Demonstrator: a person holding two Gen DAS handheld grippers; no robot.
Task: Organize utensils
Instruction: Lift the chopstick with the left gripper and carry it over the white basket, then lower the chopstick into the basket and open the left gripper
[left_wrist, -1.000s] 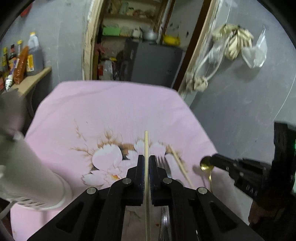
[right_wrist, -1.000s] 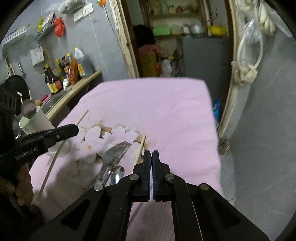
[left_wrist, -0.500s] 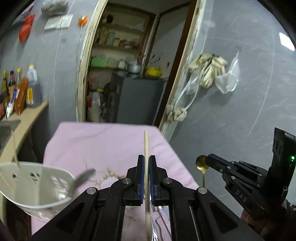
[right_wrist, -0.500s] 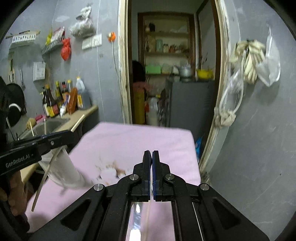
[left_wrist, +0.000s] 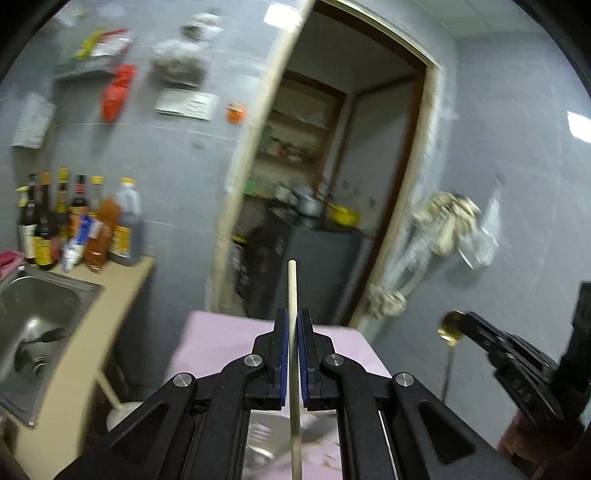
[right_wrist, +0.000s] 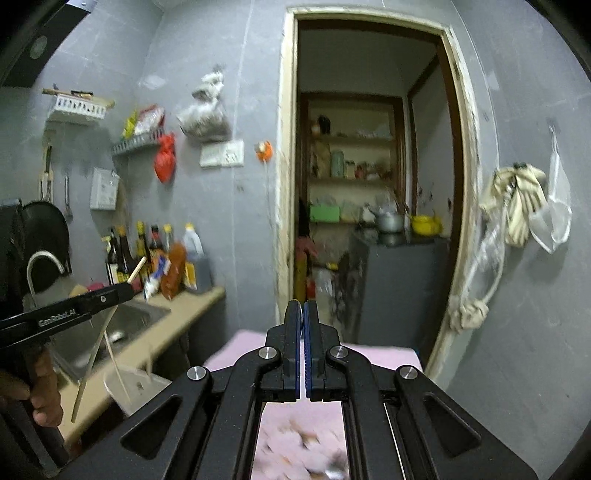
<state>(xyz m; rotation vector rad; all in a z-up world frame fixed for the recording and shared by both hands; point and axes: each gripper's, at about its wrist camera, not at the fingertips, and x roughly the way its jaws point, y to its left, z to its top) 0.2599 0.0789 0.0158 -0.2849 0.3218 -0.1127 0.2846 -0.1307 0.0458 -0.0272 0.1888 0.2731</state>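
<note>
My left gripper (left_wrist: 291, 317) is shut on a wooden chopstick (left_wrist: 292, 291) that sticks up past the fingertips. It also shows in the right wrist view (right_wrist: 125, 290), where the chopstick (right_wrist: 92, 354) hangs down over a white slotted utensil holder (right_wrist: 129, 387). My right gripper (right_wrist: 303, 310) is shut on a gold spoon (left_wrist: 450, 330), seen in the left wrist view with its bowl at the fingertips and its handle hanging down. Both grippers are raised high above the pink flowered tablecloth (right_wrist: 369, 356).
A steel sink (left_wrist: 40, 314) sits in a tan counter (right_wrist: 173, 325) on the left, with several sauce bottles (left_wrist: 77, 221) at the wall. A doorway (right_wrist: 373, 206) with shelves lies ahead. Cloths and a bag hang on the right wall (right_wrist: 517, 206).
Both grippers have lifted and tilted upward, away from the tablecloth, so the wall and doorway fill the views. The chopstick and the gold spoon rose with them.
</note>
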